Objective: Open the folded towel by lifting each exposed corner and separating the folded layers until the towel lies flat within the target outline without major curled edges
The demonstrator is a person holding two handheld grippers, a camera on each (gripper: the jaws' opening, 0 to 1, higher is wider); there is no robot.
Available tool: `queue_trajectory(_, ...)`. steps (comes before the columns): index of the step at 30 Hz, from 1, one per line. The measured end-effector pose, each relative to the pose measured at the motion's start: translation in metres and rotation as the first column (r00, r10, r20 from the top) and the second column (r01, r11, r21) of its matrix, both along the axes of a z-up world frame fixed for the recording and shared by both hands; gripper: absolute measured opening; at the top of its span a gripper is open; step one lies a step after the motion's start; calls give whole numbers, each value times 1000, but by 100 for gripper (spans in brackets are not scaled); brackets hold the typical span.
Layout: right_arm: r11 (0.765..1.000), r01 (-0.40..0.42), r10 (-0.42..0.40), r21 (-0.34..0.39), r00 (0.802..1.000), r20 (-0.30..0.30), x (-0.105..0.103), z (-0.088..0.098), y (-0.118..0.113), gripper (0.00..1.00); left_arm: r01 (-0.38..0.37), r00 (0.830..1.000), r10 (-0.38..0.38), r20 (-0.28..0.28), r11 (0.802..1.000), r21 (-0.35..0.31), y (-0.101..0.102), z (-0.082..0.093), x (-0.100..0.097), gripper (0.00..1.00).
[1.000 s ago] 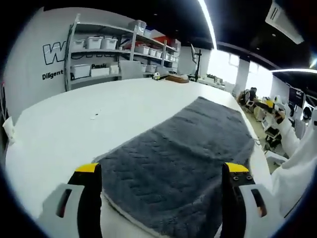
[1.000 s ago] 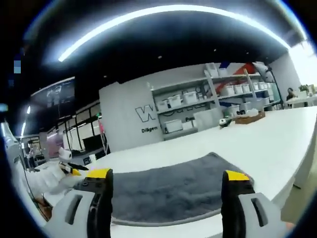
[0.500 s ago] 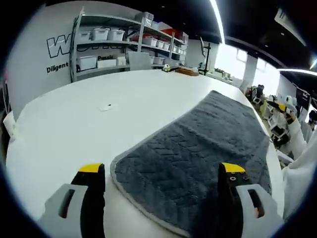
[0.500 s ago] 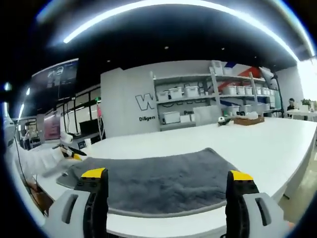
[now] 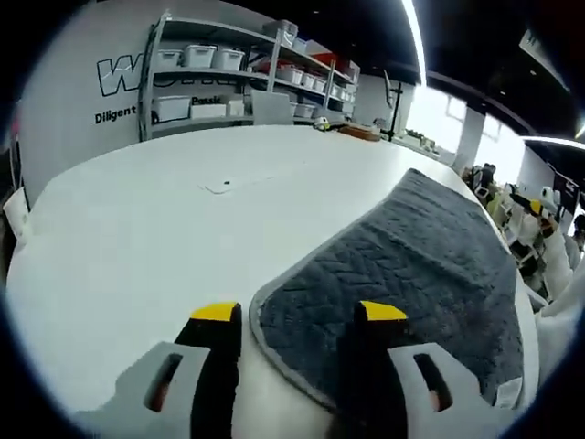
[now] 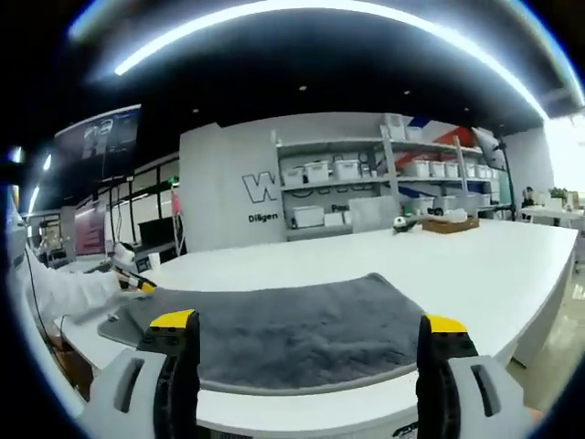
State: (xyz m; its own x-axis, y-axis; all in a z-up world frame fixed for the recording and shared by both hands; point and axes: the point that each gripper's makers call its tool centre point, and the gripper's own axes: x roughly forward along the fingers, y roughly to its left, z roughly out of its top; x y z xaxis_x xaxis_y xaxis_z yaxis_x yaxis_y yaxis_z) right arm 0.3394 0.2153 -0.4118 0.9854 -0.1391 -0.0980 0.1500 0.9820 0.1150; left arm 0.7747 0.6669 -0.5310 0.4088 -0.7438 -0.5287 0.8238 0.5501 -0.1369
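A dark grey towel (image 5: pixel 430 256) with a pale hem lies spread on the white table (image 5: pixel 137 229). Its rounded near corner (image 5: pixel 274 320) sits between the jaws of my left gripper (image 5: pixel 299 315), which stand partly closed with a gap still showing; the right jaw rests over the towel. A small white label (image 5: pixel 505 393) shows at the towel's edge. In the right gripper view the towel (image 6: pixel 274 315) lies just ahead of my right gripper (image 6: pixel 308 325), which is open and empty near the table's edge. The left gripper (image 6: pixel 137 282) appears at the towel's far left corner, beside a white sleeve (image 6: pixel 64 288).
Shelves with white bins (image 5: pixel 238 87) line the back wall, also seen in the right gripper view as shelves (image 6: pixel 366 197). A small scrap (image 5: pixel 224 186) lies on the table's bare part left of the towel. The table's front edge (image 6: pixel 512 352) runs close to my right gripper.
The left gripper's jaws have drawn closer together around the towel's near corner, and that camera has moved in towards it. The right gripper stays open, its view nearly unchanged.
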Motion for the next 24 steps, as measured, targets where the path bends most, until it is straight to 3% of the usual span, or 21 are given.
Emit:
queue_trajectory(2, 1000, -2, 2, -2, 1000, -11, 0, -2, 1, 99, 10, 1000, -10, 6, 999, 31, 2, -3, 1, 26)
queue_trajectory(6, 1000, -2, 2, 0, 1000, -24, 2, -6, 0, 99, -1, 1000, -1, 29, 998, 68, 5, -5, 10, 15)
queue_trajectory(9, 1000, -6, 6, 0, 1000, -27, 4, -7, 1, 99, 32, 999, -33, 14, 996, 86, 4, -6, 12, 4)
queue_trajectory(15, 1000, -6, 6, 2, 1000, -27, 7, -8, 0, 99, 65, 997, -69, 20, 987, 146, 4, -5, 20, 2)
queue_trajectory(16, 1000, -8, 8, 1, 999, -33, 8, -11, 1, 99, 68, 997, -75, 32, 980, 185, 6, -5, 26, 2)
queue_trajectory(24, 1000, -16, 17, 11, 999, -41, 10, -13, 3, 99, 3, 997, -22, 69, 963, 271, 13, -5, 52, 2)
